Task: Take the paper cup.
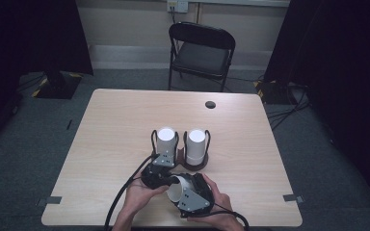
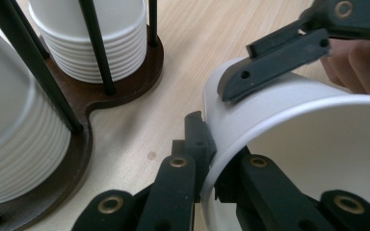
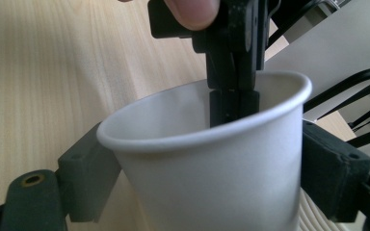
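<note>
My left gripper (image 2: 207, 159) is clenched on the rim of the white paper cup (image 2: 289, 125). My right gripper (image 3: 212, 168) straddles the cup's body, pads at its sides, grip uncertain. The cup holder (image 2: 125, 91) stands beyond.

High view sits dim, corners sinking to black, table (image 1: 125, 125) evenly lit. Up close, cup (image 3: 212, 168) glows bright, jaws blurring at the bottom.
</note>
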